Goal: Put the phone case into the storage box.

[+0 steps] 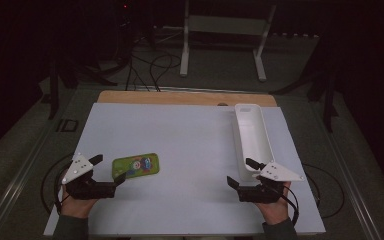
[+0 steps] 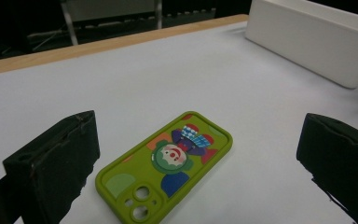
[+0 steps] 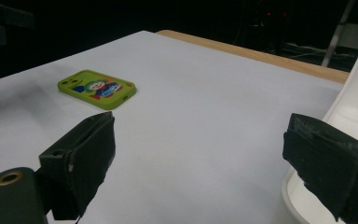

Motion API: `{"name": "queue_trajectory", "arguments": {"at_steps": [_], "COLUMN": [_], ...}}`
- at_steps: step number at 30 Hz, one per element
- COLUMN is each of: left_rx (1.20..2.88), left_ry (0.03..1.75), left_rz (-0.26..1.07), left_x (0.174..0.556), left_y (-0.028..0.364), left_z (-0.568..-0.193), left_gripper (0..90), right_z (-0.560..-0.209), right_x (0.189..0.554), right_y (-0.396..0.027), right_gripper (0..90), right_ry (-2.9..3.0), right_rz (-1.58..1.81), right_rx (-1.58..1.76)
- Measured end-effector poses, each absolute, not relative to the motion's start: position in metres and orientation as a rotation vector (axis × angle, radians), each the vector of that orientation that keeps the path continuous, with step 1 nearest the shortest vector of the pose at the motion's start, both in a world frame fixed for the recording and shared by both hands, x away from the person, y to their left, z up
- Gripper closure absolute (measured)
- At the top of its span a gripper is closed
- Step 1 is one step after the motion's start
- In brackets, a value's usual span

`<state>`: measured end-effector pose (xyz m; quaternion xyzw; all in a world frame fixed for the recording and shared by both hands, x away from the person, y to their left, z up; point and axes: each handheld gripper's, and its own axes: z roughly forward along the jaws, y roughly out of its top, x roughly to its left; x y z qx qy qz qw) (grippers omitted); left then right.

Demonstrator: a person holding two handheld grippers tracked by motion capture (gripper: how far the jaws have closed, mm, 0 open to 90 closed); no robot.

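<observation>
Left gripper view: green clown-printed phone case [image 2: 164,165] lies flat between wide-open, empty left tongs [image 2: 200,163].

lime-green clown-print phone case [image 2: 164,167]

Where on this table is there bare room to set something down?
The widest bare stretch of the white mat lies between the green phone case and the long white tray, running back to the wooden edge. It is crowded near the left hand-held gripper by the case, and the right hand-held gripper at the tray's near end.
</observation>
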<state>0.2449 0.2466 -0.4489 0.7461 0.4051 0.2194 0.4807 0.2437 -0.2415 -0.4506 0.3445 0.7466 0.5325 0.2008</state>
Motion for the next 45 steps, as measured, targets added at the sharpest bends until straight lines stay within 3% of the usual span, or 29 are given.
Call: {"name": "queue_trajectory", "arguments": {"at_steps": [45], "left_rx": [1.919], "left_ry": [1.029], "left_rz": [0.459], "left_x": [0.300], "left_y": [0.214], "left_z": [-0.459], "left_gripper": [7.5], "right_z": [-0.451], "right_x": [0.244], "right_y": [-0.239], "right_gripper": [8.9], "right_ry": [2.096], "right_rz": [1.470], "right_rx": [0.965]}}
